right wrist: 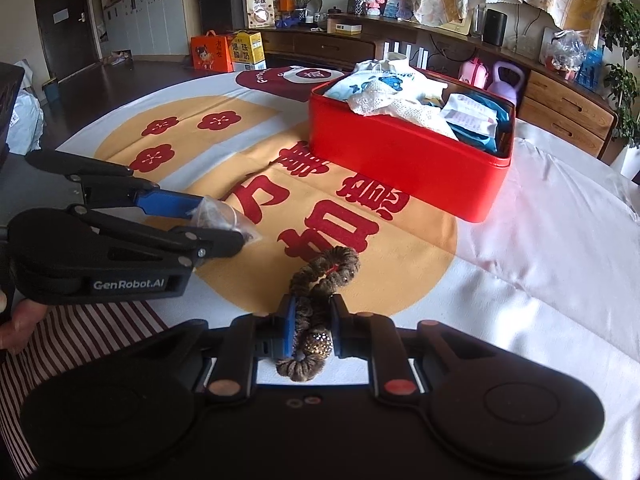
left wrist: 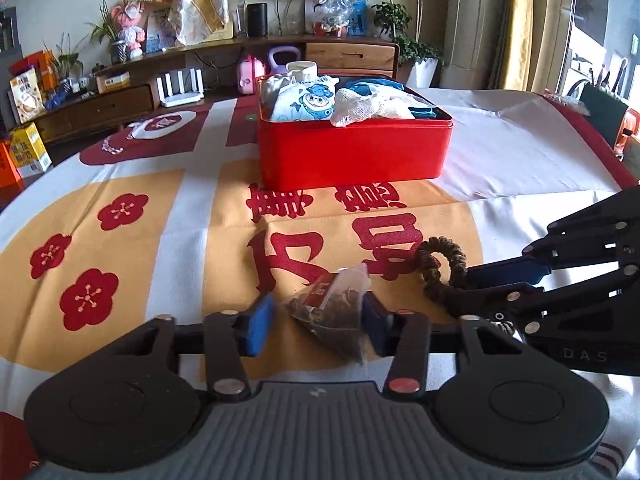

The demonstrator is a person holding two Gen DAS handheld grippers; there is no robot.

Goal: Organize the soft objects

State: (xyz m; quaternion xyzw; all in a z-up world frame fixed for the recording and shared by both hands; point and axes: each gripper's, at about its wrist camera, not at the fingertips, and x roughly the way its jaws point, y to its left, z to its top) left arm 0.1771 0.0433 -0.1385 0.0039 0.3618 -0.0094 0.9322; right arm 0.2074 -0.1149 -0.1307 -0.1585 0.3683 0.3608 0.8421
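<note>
Spread over the table, a white cloth [left wrist: 500, 148] printed with red characters and plum blossoms carries a red tin [left wrist: 352, 152] heaped with fabrics, well beyond my tools. My left gripper [left wrist: 316, 320] has a pyramid tea bag [left wrist: 332, 312] between its blue pads, though I cannot tell if both press it. My right gripper [right wrist: 312, 328] is clamped on a brown scrunchie [right wrist: 320, 280], just beside the tea bag.

Table draped in a white cloth [left wrist: 500, 148] printed with orange panels, red plum blossoms and red characters, bearing an open red box [left wrist: 352, 152] stuffed with fabrics, and, nearer, a pyramid tea bag [left wrist: 332, 312] and brown scrunchie [right wrist: 324, 276].
</note>
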